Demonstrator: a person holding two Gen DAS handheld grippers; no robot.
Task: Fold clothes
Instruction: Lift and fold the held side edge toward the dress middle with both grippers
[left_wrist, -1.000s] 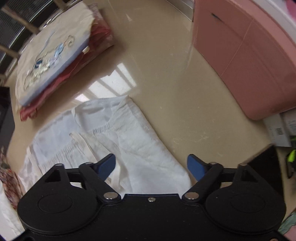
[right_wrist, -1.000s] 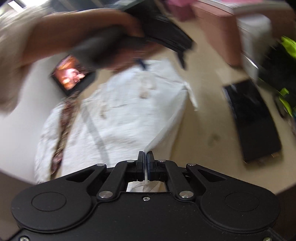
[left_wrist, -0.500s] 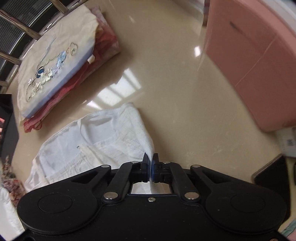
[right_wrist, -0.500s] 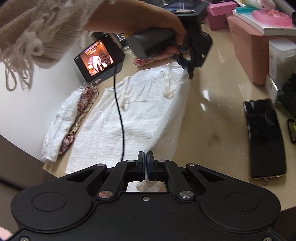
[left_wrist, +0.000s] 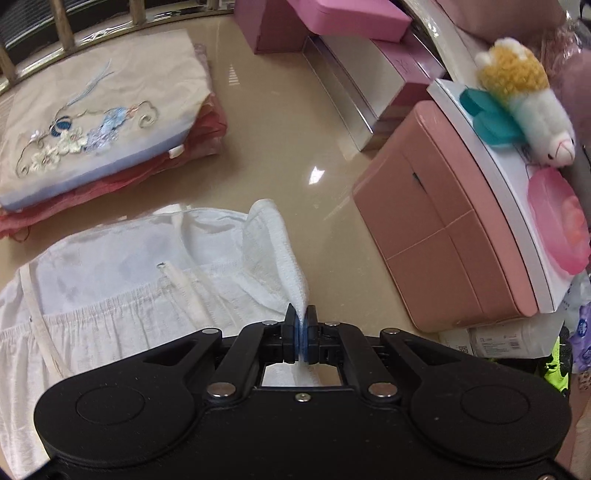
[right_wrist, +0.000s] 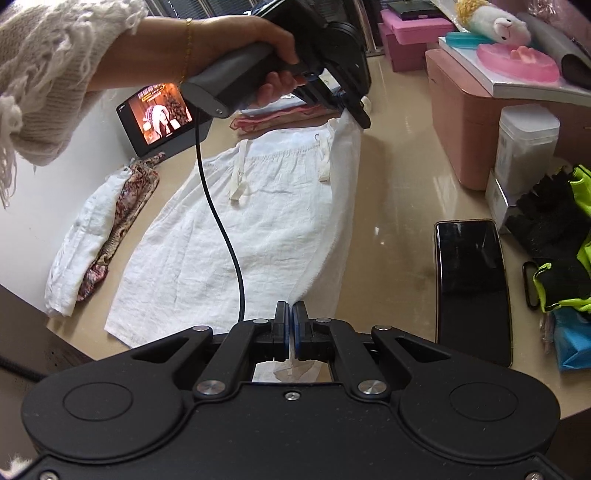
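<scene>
While both tongs (left_wrist: 302, 325) (right_wrist: 290, 325) pinch the white garment (right_wrist: 266, 229), a phone (right_wrist: 471, 288) lies beside it.

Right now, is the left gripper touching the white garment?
Touching. In the left wrist view, the left gripper is shut on a corner of the white garment, with cloth pinched between its blue pads and lifted off the table.

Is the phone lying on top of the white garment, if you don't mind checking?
No, the phone lies on bare table beside the white garment, with a clear gap between them.
</scene>
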